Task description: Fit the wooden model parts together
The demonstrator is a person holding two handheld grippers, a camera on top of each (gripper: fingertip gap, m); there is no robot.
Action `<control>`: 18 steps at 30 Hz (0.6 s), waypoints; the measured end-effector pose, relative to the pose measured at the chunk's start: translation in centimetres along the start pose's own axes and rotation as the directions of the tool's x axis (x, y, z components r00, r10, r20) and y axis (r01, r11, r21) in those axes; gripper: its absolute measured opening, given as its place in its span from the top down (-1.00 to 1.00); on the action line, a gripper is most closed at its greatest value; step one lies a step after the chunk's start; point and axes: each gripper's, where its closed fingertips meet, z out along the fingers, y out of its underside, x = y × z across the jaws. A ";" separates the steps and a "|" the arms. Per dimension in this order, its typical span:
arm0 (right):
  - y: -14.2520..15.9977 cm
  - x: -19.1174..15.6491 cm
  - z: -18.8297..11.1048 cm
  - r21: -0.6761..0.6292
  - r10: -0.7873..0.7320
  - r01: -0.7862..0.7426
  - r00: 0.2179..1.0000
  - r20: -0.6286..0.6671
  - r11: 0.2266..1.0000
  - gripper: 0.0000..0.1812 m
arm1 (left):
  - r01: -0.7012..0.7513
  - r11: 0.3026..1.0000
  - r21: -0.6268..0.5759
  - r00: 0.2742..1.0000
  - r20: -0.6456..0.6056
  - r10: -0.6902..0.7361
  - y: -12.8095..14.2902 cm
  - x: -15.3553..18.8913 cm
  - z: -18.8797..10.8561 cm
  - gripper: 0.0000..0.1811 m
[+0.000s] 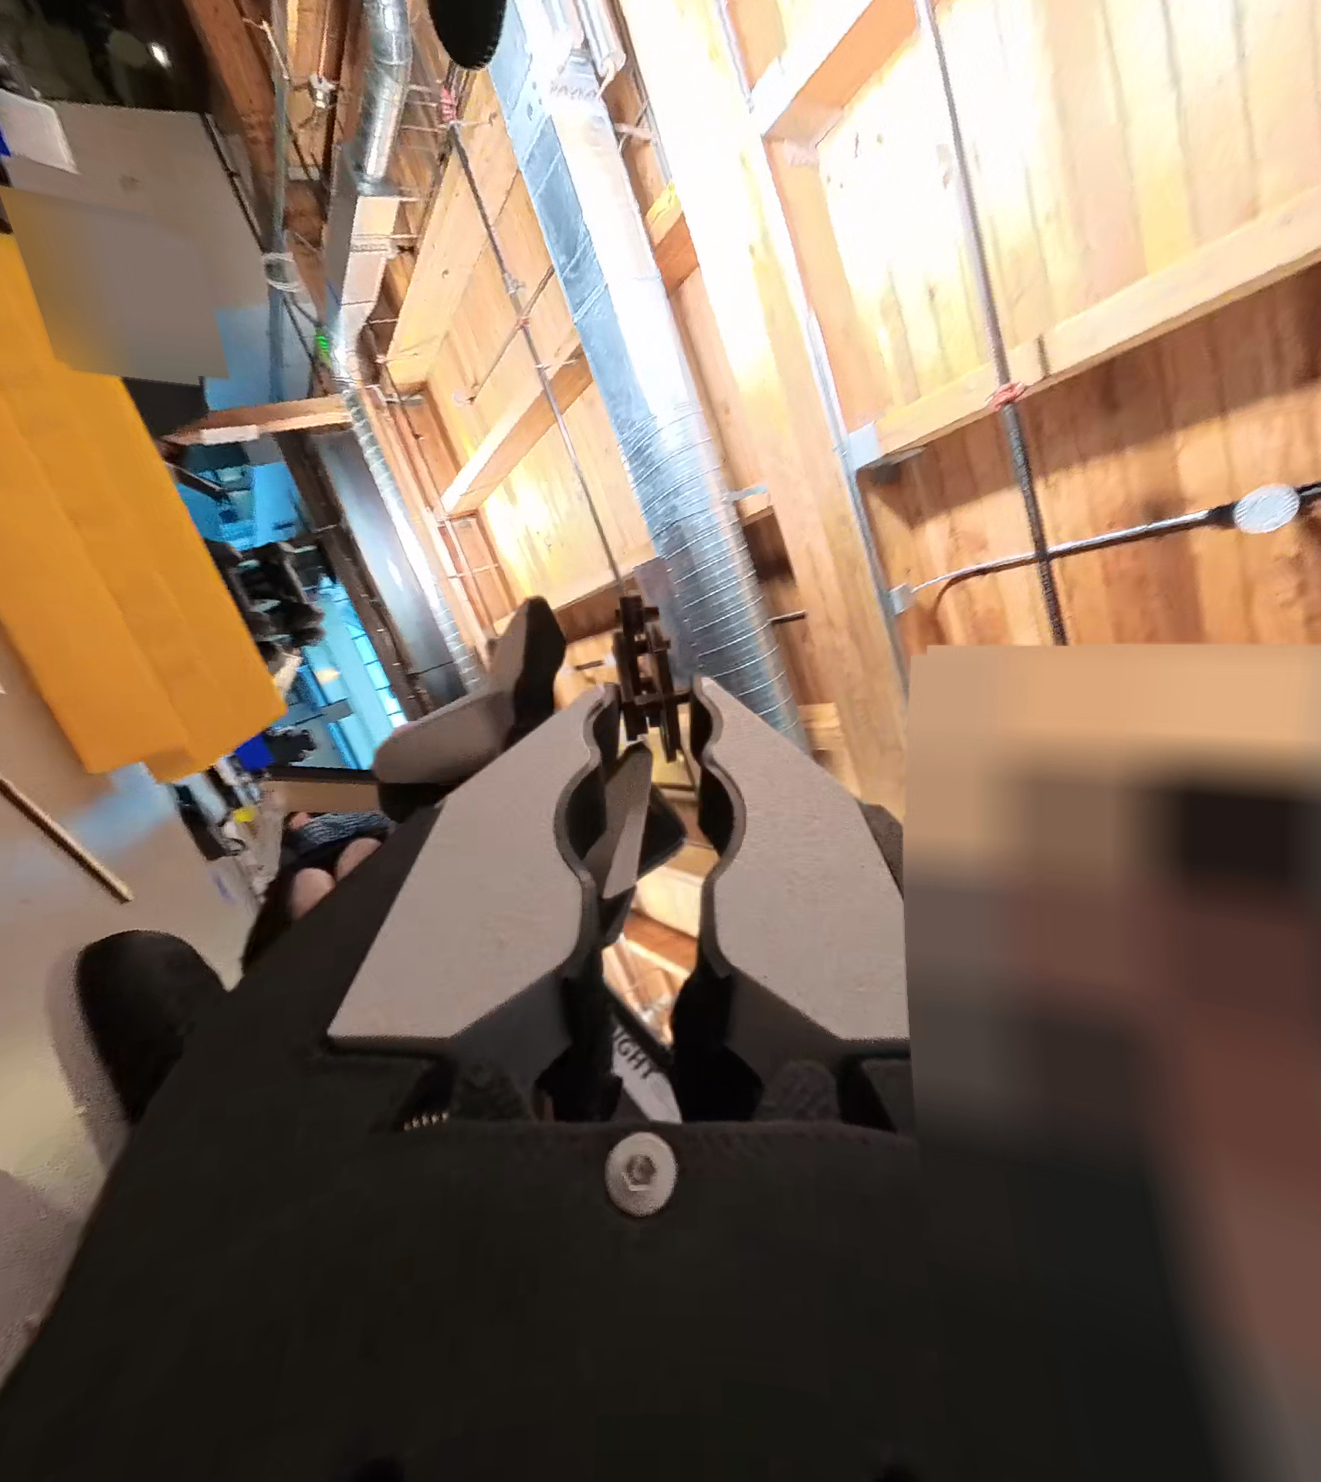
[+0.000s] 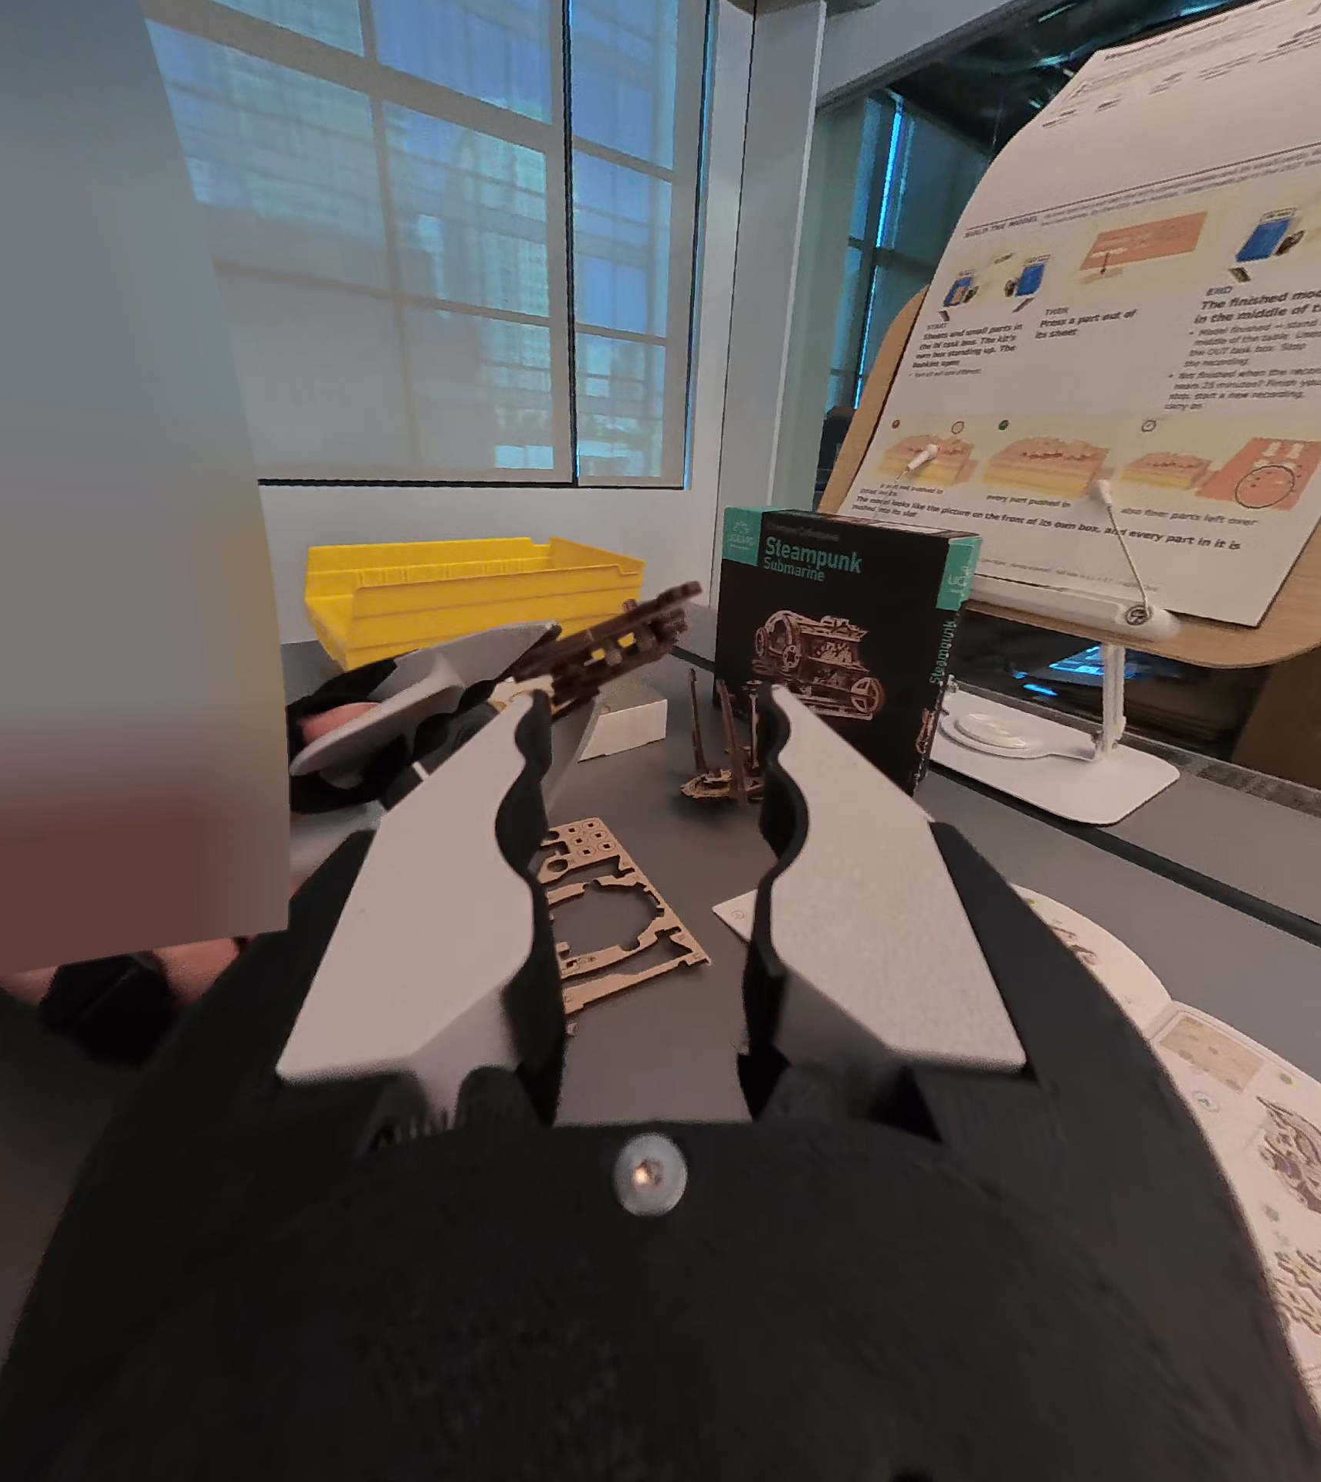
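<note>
In the left wrist view, your left gripper (image 1: 653, 714) points up at a wooden ceiling with a shiny silver pipe (image 1: 625, 401). Its two fingers are pulled in close and pinch a small dark wooden model piece (image 1: 645, 674) right at the tips. The piece sticks out past the tips. Your other gripper (image 1: 512, 722) shows just to the left of it and partly behind it, very near. A yellow bin (image 1: 63, 513) sits off to the left side.

In the right wrist view, your right gripper (image 2: 653, 706) is wide open and has nothing in it. Its left fingertip is just beside the dark wooden model piece (image 2: 609, 633), but I cannot tell if it touches. That piece is up in the air, held by your left gripper (image 2: 545, 649), which comes in from the left. Below, on the grey table (image 2: 641, 1066), lies a flat wooden sheet (image 2: 609, 906) with shapes already pushed out. A little part-built model (image 2: 725, 762) stands behind it, next to the dark kit box (image 2: 833, 641). The yellow bin (image 2: 464, 585) is farther back. A paper on a stand (image 2: 1122, 361) is at the right, and an open booklet (image 2: 1242, 1139) lies on the table near you.
</note>
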 end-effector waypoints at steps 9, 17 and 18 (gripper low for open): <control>0.0 -0.1 0.6 0.043 0.050 -0.050 0.999 -0.008 0.998 0.46 | -0.002 1.000 0.011 1.000 -0.017 0.002 0.0 0.3 0.0 0.84; -0.1 0.2 0.5 0.051 0.063 -0.062 0.998 -0.018 0.997 0.46 | -0.022 1.000 0.014 1.000 -0.006 0.023 0.0 0.2 -0.1 0.84; -0.2 0.2 0.4 0.054 0.062 -0.061 0.998 -0.020 0.997 0.46 | -0.027 1.000 0.011 1.000 -0.004 0.027 0.0 0.2 -0.1 0.84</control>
